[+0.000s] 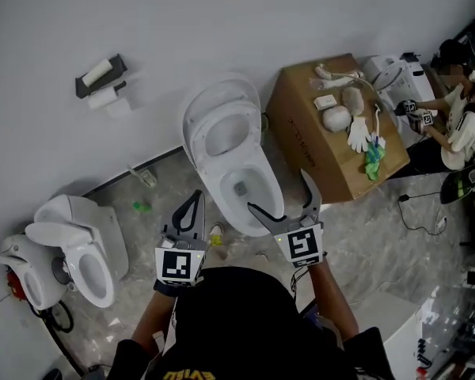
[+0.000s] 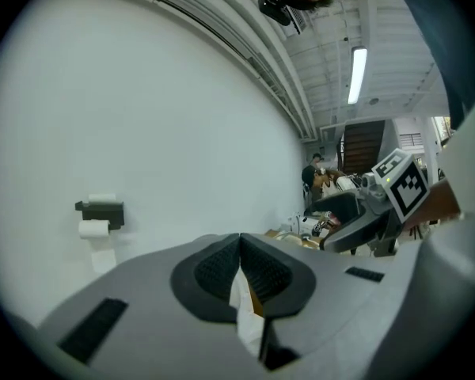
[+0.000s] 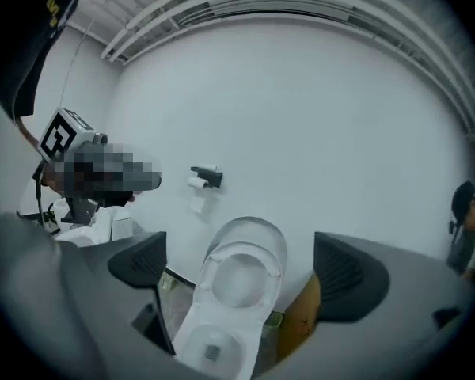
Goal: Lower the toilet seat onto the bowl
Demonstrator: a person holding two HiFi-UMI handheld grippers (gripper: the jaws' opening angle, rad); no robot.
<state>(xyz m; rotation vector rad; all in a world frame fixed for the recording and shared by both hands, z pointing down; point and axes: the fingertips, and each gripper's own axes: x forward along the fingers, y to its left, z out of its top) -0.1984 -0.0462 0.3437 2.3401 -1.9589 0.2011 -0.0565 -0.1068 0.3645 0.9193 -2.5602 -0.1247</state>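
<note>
1. Toilet bowl [image 1: 222, 200]: white and floor-standing. It lies ahead of and below both grippers, and its long axis runs straight away from us to the wall.
2. Cardboard box [image 1: 301, 125]: stands just beside the bowl, ahead and to the right of the right gripper, with gloves and small white items on top.
3. Toilet seat [image 3: 275, 273]: raised, leaning back on the lid [image 3: 249, 229] at the bowl's far end. It lies straight ahead of the right gripper, beyond its tips, and shows framed between its jaws. The hinge is at the wall end, so we judge the seat's top edge must be reached across the bowl and drawn toward us and down.
4. Right gripper [image 1: 279, 191]: jaws spread wide, holding nothing. It hangs over the bowl's near rim, and we judge it the nearer of the two to the seat.
5. Left gripper [image 1: 196, 198]: jaws pressed together at the tips, nothing gripped. It sits just off the bowl's left side.
6. Toilet roll holder [image 2: 100, 210]: on the wall, ahead and to the left of the left gripper.
</note>
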